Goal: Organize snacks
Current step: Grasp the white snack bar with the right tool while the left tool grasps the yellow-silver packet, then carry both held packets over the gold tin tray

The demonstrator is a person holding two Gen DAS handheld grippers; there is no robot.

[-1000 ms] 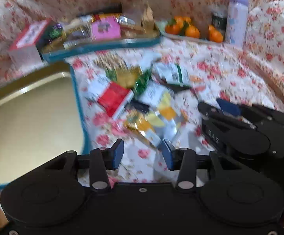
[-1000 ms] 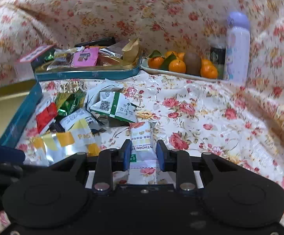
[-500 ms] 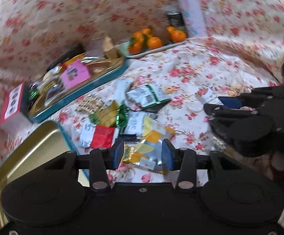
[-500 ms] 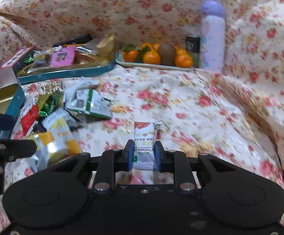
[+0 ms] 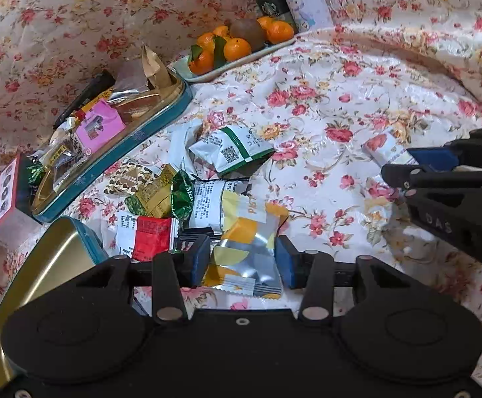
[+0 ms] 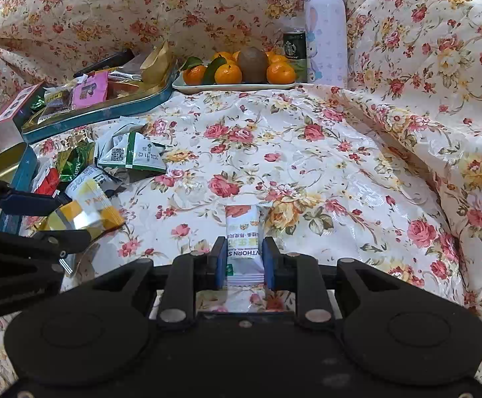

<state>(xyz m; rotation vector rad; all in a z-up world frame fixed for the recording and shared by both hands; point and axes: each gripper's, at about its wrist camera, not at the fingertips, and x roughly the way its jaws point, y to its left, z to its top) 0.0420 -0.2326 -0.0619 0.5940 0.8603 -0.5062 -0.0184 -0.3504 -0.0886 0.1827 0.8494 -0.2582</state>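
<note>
1. Right gripper (image 6: 242, 262) clamped on a narrow white hawthorn-stick sachet with a red top (image 6: 243, 235), blue pads pressed to both long edges, sachet pointing toward 12 o'clock over the glossy rose-print cloth (image 6: 324, 165)
2. Left gripper (image 5: 240, 260) spread wide around a crinkly silver-and-yellow foil packet (image 5: 246, 252); pads close to either edge, contact not clear, so no grip yet by the look of it
3. Loose heap of wrappers at 10 to 11 o'clock of the left gripper: red-and-white sachet (image 5: 148, 237), green foil candy (image 5: 181, 197), white pouch with a green stripe (image 5: 231, 149)
4. Empty gold-lined teal tin (image 5: 58, 258) at 9 o'clock of the left gripper; shallow teal tin tray already filled with snacks (image 5: 115, 142) farther off at 11 o'clock
5. Plate of mandarins and a kiwi (image 6: 237, 84) plus a lilac flask (image 6: 325, 26) at 12 o'clock, outside the job
6. Risk, as a judgement: slick foil squirting out or buckling under a closing pinch; neighbouring wrappers dragged along, since the packet overlaps the heap
7. Risk: thin sachet held only by its edges, liable to twist or slip on a quick swing toward a tin; both tools near each other, so a clash possible on crossing paths
</note>
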